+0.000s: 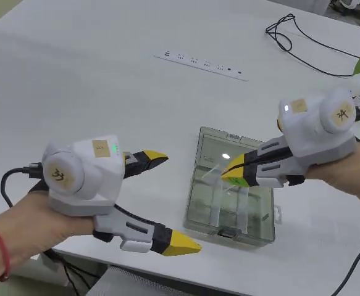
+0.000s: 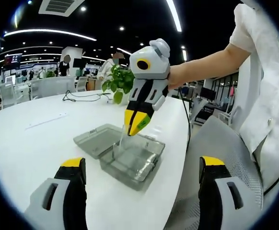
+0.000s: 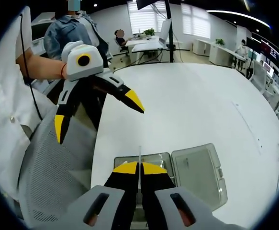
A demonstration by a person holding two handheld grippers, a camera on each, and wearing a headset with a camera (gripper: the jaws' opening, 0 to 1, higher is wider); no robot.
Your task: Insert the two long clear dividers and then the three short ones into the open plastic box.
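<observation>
Pinching a clear divider point(image 1: 213, 173) between closed jaws, the right gripper point(image 1: 232, 173) holds it over the open box point(image 1: 229, 237) at the table's point(image 1: 105, 92) near edge, likely to line it up with the slots, while the left gripper point(image 1: 173, 200) hovers wide open at the left.

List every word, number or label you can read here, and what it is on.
"33": round sticker on the left tool.
"7A", less certain: round label on the right tool.
Power strip markings: too small to read.
Square tan stickers on both tools: no legible text.
</observation>
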